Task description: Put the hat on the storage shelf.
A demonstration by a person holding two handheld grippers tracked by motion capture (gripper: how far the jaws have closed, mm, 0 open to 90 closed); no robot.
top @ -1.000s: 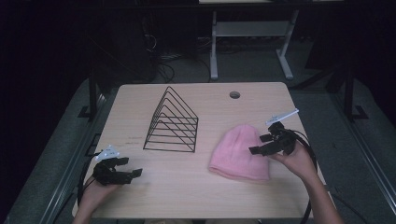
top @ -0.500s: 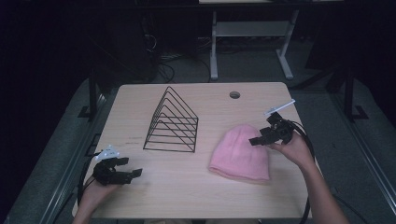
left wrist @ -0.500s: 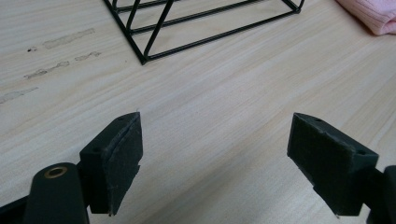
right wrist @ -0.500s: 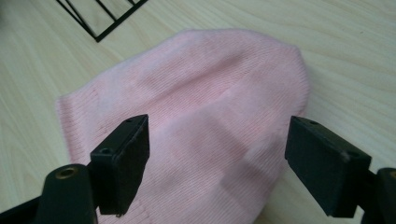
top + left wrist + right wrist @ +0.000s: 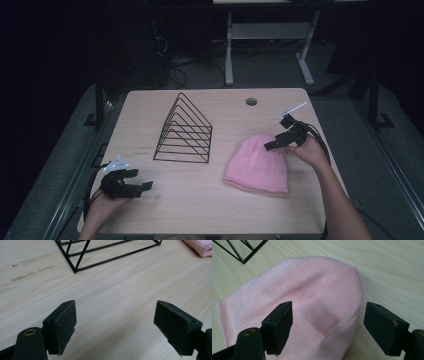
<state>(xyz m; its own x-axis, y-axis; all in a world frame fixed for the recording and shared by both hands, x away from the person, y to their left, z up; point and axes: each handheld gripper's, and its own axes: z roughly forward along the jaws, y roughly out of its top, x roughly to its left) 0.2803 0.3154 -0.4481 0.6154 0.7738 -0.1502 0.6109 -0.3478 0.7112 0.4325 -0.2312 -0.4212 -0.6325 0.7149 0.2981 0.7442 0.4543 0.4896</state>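
Right gripper (image 5: 274,144) hovers at the crown end of the pink beanie (image 5: 257,163), jaws spread wide with nothing between them; in the right gripper view (image 5: 328,328) the rounded crown sits right under the gap, one jaw over the knit and the other past its edge over bare wood. Whether the pads already touch the fabric is hard to say from here, looks just above it. The beanie lies flat on the right half of the table (image 5: 210,210), long axis running from crown at the far right toward the cuffed brim at the near side, pointing roughly at the person. So the hat lies straight ahead of and below the right gripper, which approaches from the crown end along that axis; a pinch here would take the crown edge, likely needing a short drop first. Left gripper (image 5: 142,186) rests at the near left corner, jaws also apart and empty, looking in its own view (image 5: 115,325) across plain tabletop. It is well apart from the beanie, with the black wire rack (image 5: 185,131) standing between them toward the middle, so the right hand is clearly the nearer one. The rack stands just beside the hat's left side, not touching.
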